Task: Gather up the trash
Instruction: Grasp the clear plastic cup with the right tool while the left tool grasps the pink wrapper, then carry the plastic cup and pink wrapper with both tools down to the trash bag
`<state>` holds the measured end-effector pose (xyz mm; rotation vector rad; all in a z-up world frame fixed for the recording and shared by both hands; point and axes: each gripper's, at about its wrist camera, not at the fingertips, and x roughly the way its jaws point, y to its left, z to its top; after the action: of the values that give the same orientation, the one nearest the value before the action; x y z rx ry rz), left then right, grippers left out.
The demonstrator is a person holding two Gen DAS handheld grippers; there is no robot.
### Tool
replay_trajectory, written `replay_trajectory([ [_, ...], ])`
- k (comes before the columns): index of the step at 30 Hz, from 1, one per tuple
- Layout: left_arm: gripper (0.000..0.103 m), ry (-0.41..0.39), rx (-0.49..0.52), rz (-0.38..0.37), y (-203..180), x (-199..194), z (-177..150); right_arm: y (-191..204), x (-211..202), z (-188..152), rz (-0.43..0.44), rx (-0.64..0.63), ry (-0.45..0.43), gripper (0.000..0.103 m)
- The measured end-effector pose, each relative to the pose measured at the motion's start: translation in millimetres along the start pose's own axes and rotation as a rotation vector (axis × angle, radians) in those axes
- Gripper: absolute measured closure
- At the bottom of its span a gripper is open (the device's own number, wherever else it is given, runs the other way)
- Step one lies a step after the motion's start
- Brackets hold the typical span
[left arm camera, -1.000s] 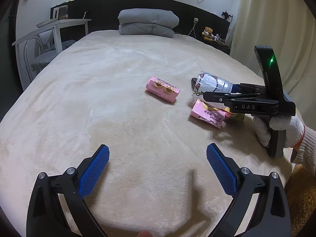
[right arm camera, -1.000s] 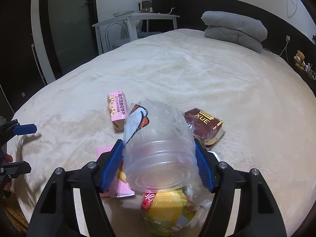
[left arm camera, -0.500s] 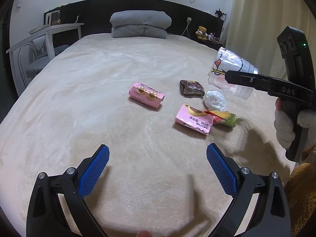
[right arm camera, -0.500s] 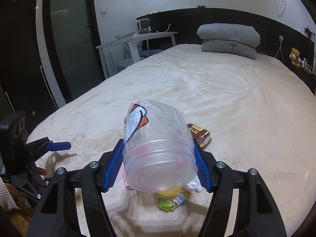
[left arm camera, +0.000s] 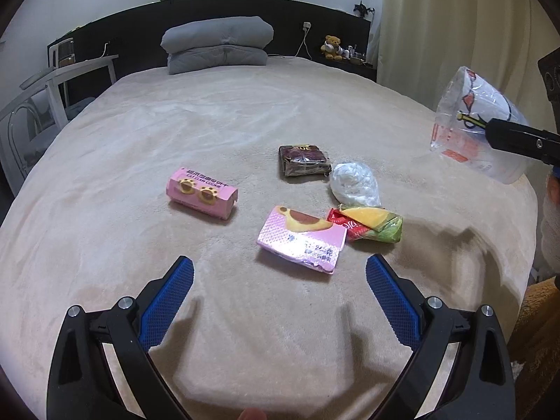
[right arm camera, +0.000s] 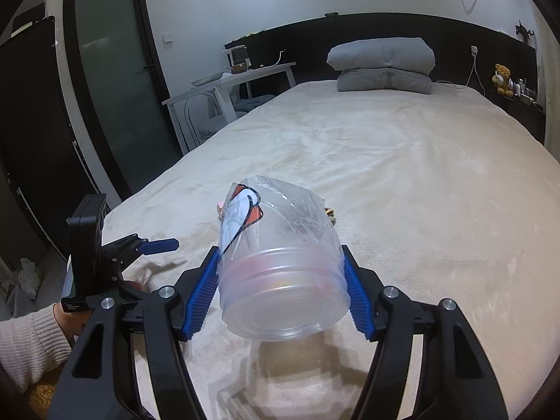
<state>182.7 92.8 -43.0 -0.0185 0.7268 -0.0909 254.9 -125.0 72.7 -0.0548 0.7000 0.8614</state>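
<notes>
My right gripper (right arm camera: 280,287) is shut on a crumpled clear plastic cup (right arm camera: 280,273) and holds it in the air above the bed; the cup also shows in the left wrist view (left arm camera: 479,126) at the right. My left gripper (left arm camera: 280,301) is open and empty, low over the beige bed. Ahead of it lie a pink cookie box (left arm camera: 201,192), a torn pink wrapper (left arm camera: 301,241), a red, yellow and green wrapper (left arm camera: 367,224), a crumpled white bag (left arm camera: 355,183) and a dark brown packet (left arm camera: 302,161).
Folded grey bedding (left arm camera: 217,45) lies at the dark headboard. A white desk and chair (left arm camera: 52,94) stand left of the bed. A curtain (left arm camera: 455,28) hangs on the right. A teddy bear (left arm camera: 330,47) sits on the headboard shelf. A dark glass door (right arm camera: 115,87) is in the right wrist view.
My right gripper has lifted the plastic cup up off the trash pile and to the right. My left gripper has stayed open and shifted a little closer to the trash.
</notes>
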Motion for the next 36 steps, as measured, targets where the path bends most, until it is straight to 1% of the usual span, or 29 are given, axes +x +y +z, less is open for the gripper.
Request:
replay_trajectory([
  [5,0.006,0.02,0.052,0.007,-12,18,7,-11,-15,-9,-0.009,0.012,0.008,0.037],
  [10,0.006,0.065,0.1,0.024,-18,37,10,-21,-27,-18,-0.017,0.012,0.012,0.037],
  [21,0.007,0.082,0.103,0.017,-16,52,18,-36,-32,-30,-0.033,0.014,0.027,0.037],
  [22,0.008,0.081,0.104,0.017,-16,53,19,-35,-34,-32,-0.035,0.011,0.027,0.037],
  [23,0.013,0.083,0.106,0.016,-16,54,19,-34,-35,-33,-0.038,0.008,0.026,0.037],
  [24,0.021,0.089,0.108,0.017,-16,57,20,-34,-36,-34,-0.04,0.006,0.025,0.037],
  [27,0.035,0.107,0.121,0.015,-19,61,19,-33,-37,-35,-0.044,0.003,0.024,0.037],
  [36,0.037,0.1,0.121,0.023,-21,58,18,-33,-41,-34,-0.056,-0.006,0.017,0.037],
])
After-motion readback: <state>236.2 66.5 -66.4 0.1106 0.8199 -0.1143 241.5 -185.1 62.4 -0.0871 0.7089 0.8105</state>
